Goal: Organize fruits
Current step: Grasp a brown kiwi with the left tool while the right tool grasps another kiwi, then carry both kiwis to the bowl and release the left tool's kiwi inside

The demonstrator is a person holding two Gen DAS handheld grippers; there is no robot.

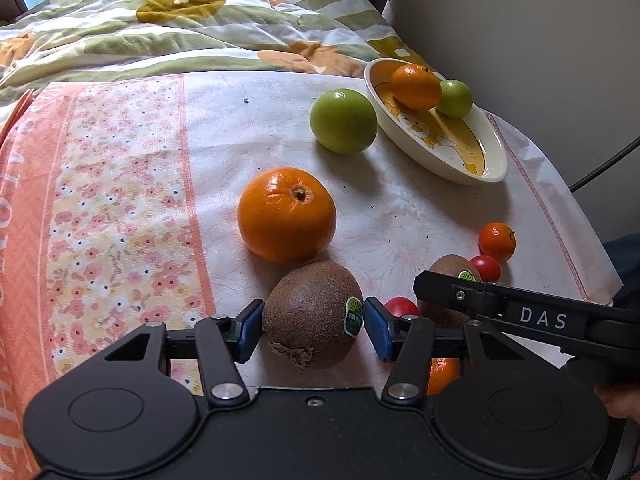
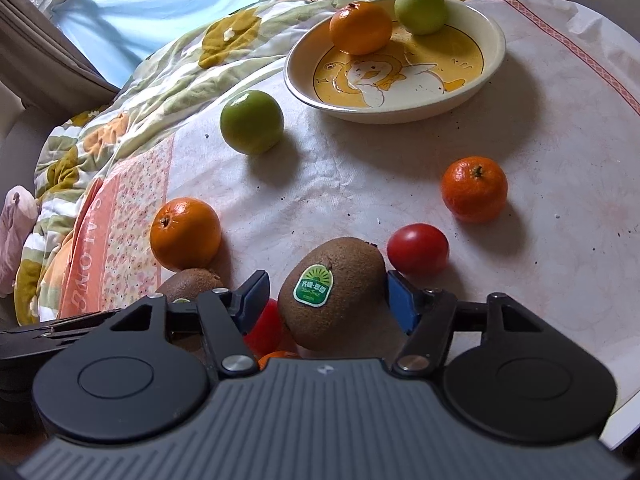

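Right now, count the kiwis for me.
2. One kiwi sits between the left claw's fingers; the other kiwi sits between the right claw's fingers. More could be hidden under the claws.

A plate (image 2: 494, 60) is set at the far right of the bench (image 2: 540, 140), with a mandarin (image 2: 360, 28) and an apple (image 2: 420, 10) in it. A second apple (image 2: 252, 122) lies just left of the plate. A large orange (image 1: 286, 214) lies nearer, with a kiwi (image 1: 312, 316) just before it. Between the right tongs (image 2: 328, 296) a second kiwi (image 2: 332, 298) is found, a tomato (image 2: 418, 254) just beyond it to the right, a small mandarin (image 2: 474, 189) farther right.
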